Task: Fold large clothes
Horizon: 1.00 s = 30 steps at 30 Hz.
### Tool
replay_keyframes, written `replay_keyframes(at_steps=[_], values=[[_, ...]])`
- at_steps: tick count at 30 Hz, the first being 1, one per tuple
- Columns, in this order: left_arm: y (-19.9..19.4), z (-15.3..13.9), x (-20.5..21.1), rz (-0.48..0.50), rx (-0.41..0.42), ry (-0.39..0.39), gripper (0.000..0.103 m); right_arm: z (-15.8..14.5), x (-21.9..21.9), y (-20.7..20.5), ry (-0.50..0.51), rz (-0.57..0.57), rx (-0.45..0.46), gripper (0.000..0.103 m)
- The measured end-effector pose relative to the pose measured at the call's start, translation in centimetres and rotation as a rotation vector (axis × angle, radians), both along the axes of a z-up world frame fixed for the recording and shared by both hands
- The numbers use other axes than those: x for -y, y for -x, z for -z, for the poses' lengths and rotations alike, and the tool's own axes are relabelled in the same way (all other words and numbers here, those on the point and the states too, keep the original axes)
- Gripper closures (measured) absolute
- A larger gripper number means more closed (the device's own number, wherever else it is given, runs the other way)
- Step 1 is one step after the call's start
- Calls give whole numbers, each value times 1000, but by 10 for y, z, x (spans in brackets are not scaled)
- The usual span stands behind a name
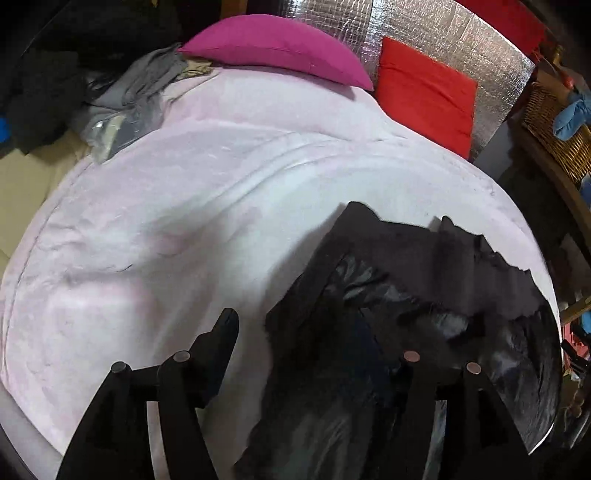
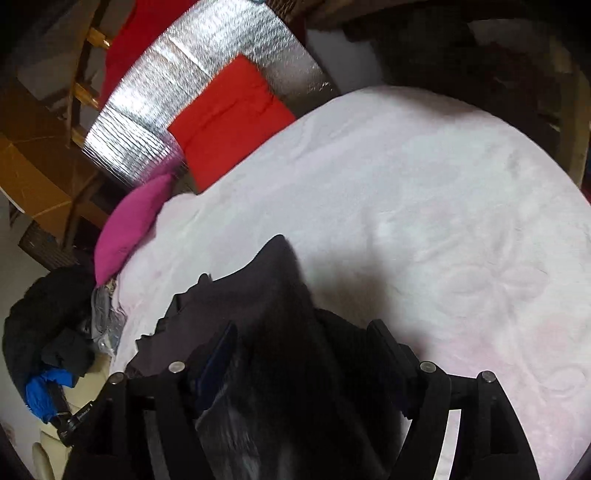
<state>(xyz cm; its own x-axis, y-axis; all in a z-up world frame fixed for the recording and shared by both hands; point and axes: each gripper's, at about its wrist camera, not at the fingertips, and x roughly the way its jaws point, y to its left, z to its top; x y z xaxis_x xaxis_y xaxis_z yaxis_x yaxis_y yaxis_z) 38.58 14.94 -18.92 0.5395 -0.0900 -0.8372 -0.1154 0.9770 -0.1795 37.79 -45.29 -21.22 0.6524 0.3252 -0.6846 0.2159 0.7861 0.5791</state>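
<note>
A large black garment (image 1: 388,302) with a shiny lining lies on the pale pink blanket (image 1: 184,229) of the bed. In the left wrist view it spreads from between the fingers to the right. My left gripper (image 1: 314,332) has its jaws wide apart, with the garment bunched between them and covering the right finger. In the right wrist view the same black garment (image 2: 273,302) rises in a fold between the fingers of my right gripper (image 2: 303,339), whose jaws stand apart around the cloth. Whether either gripper pinches the cloth is hidden.
A magenta pillow (image 1: 280,48) and a red cushion (image 1: 424,92) lie at the bed's head against a silver foil panel (image 1: 443,33). Grey and dark clothes (image 1: 122,92) pile at the far left. A wicker basket (image 1: 554,122) stands to the right.
</note>
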Motion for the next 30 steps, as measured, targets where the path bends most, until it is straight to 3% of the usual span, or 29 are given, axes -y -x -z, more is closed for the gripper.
replay_keyframes(at_steps=[3, 6, 8, 10, 11, 13, 16, 19, 23, 27, 28, 29, 30], values=[[16, 9, -10, -9, -40, 27, 37, 11, 7, 25, -10, 1, -33, 27], [28, 16, -17, -12, -65, 81, 37, 18, 1, 39, 47, -1, -63, 31], [35, 20, -17, -15, -80, 119, 37, 21, -5, 43, 78, -9, -80, 44], [41, 25, -16, -15, -86, 145, 53, 25, -16, 45, 124, -30, -109, 64], [42, 27, -14, -9, -89, 151, 61, 24, -24, 46, 186, -29, -110, 66], [46, 27, -11, -8, -74, 121, 63, 17, -31, 49, 232, -15, -94, 70], [49, 30, -8, -12, -66, 77, 63, 13, -28, 55, 208, 25, -68, 73], [46, 41, -8, -11, -104, 53, 60, 32, -27, 47, 198, 7, -137, 73], [50, 39, -14, -45, -101, 98, 57, 33, -22, 50, 157, 15, -141, 70], [68, 31, -14, -58, -67, 94, 46, 24, -15, 65, 90, 38, -118, 65], [73, 29, -14, -55, -56, 92, 45, 22, -11, 70, 62, 51, -105, 59], [79, 26, -14, -53, -41, 92, 43, 20, -9, 74, 39, 64, -91, 37], [85, 23, -15, -52, -24, 99, 40, 15, -4, 82, 11, 88, -54, 27]])
